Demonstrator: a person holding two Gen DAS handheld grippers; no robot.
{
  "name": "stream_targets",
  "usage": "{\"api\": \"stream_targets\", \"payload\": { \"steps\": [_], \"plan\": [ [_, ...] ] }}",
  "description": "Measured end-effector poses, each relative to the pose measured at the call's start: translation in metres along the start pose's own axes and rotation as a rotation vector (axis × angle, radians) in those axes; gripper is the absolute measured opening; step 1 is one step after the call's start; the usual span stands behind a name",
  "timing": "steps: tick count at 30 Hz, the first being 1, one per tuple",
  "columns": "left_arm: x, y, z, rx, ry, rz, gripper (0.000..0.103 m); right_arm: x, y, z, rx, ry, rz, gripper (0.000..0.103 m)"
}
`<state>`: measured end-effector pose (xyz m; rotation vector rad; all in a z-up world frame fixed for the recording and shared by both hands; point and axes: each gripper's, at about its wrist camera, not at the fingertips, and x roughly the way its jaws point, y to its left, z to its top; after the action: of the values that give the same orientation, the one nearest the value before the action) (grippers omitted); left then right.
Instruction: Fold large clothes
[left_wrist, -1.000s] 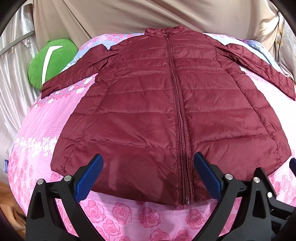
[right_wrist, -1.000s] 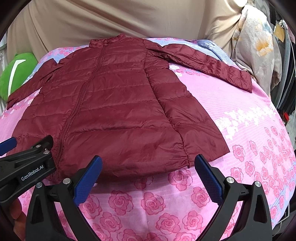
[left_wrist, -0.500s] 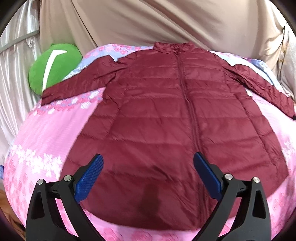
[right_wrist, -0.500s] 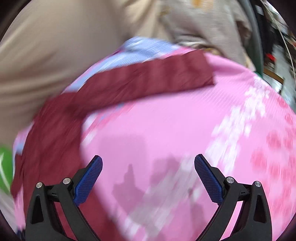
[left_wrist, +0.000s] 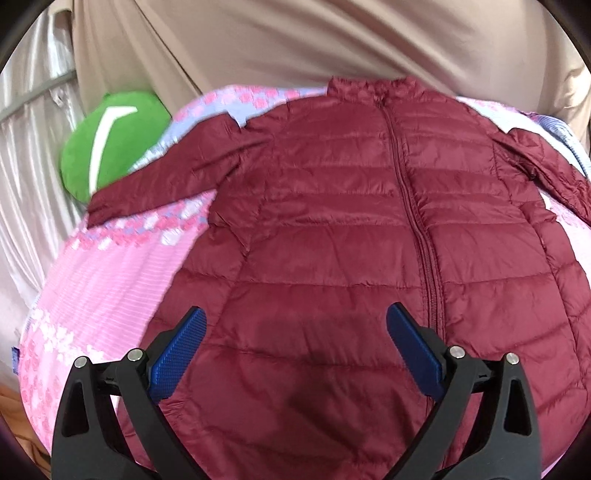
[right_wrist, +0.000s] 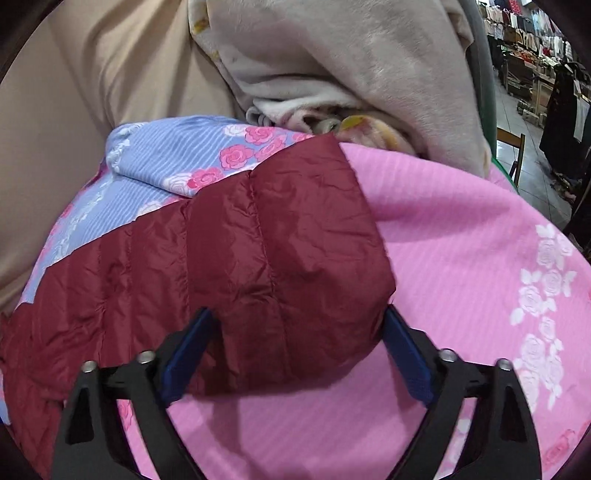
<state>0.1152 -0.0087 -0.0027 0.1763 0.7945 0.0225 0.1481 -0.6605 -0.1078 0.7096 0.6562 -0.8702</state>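
1. Far to the left of the left hand-held gripper, a green cushion lies at the head end of the bed, beside a shiny pale curtain.
2. The bed is covered with a pink sheet with roses; a bare part of it is just left of the left hand-held gripper.
3. The dark red padded jacket lies flat on the sheet, front side up and zipped. Its collar is far ahead of the left hand-held gripper, and its zipper runs down toward the right finger.
4. The left hand-held gripper is released: its blue pads stand wide apart above the lower part of the jacket and grip nothing.
5. The right hand-held gripper is at the end of the jacket sleeve. Its jaws have just been closing, and the cuff lies between them. They are wide, and the pads do not seem to press the cloth yet.
6. Ahead of the right hand-held gripper is a light blue part of the sheet, and behind it a grey blanket.
7. Far to the right, a shop floor with hanging clothes is visible.
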Motion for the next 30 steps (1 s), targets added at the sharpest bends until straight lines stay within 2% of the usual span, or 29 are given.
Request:
{"api": "stream_targets", "payload": {
  "steps": [2,3,4,5,8,11,13,14,17,18,20,22,24,25,26,28,30],
  "plan": [
    [0.012,0.000,0.002,-0.007,0.026,-0.003,0.096,0.003,0.008,0.001,-0.013,-0.005,0.007,0.046],
    [0.017,0.000,0.003,-0.007,0.035,0.001,0.096,0.005,0.016,0.004,-0.029,-0.007,0.009,0.037],
    [0.021,-0.001,0.004,-0.007,0.042,0.001,0.096,0.003,0.023,0.006,-0.038,-0.011,0.016,0.017],
    [0.025,-0.001,0.004,-0.008,0.048,-0.003,0.096,0.001,0.032,0.008,-0.050,-0.015,0.029,0.011],
    [0.035,-0.002,0.007,-0.004,0.063,-0.010,0.096,-0.020,0.071,0.016,-0.102,-0.069,0.090,0.008],
    [0.042,-0.003,0.009,0.006,0.069,-0.016,0.096,-0.074,0.137,0.018,-0.205,-0.166,0.240,0.007],
    [0.045,-0.003,0.011,0.013,0.065,-0.022,0.096,-0.109,0.184,0.012,-0.275,-0.199,0.359,0.007],
    [0.046,-0.003,0.013,0.015,0.063,-0.025,0.096,-0.130,0.211,0.005,-0.322,-0.217,0.423,0.007],
    [0.047,0.003,0.019,0.014,0.054,-0.046,0.096,-0.194,0.299,-0.044,-0.527,-0.239,0.634,0.007],
    [0.047,0.006,0.021,0.011,0.052,-0.051,0.096,-0.204,0.314,-0.057,-0.568,-0.232,0.671,0.007],
    [0.046,0.015,0.027,0.006,0.038,-0.060,0.096,-0.224,0.362,-0.107,-0.705,-0.190,0.776,0.008],
    [0.045,0.027,0.033,-0.005,0.018,-0.064,0.096,-0.226,0.404,-0.168,-0.853,-0.122,0.837,0.011],
    [0.046,0.037,0.039,-0.018,0.010,-0.087,0.096,-0.214,0.434,-0.228,-0.967,-0.022,0.867,0.017],
    [0.048,0.044,0.043,-0.029,0.010,-0.111,0.096,-0.210,0.440,-0.251,-1.006,0.023,0.872,0.024],
    [0.050,0.049,0.047,-0.040,0.012,-0.131,0.096,-0.204,0.446,-0.272,-1.044,0.065,0.873,0.027],
    [0.055,0.060,0.055,-0.059,0.012,-0.164,0.096,-0.200,0.444,-0.291,-1.076,0.091,0.876,0.027],
    [0.061,0.067,0.063,-0.068,0.006,-0.195,0.096,-0.205,0.439,-0.286,-1.055,0.087,0.915,0.032]
  ]
}}
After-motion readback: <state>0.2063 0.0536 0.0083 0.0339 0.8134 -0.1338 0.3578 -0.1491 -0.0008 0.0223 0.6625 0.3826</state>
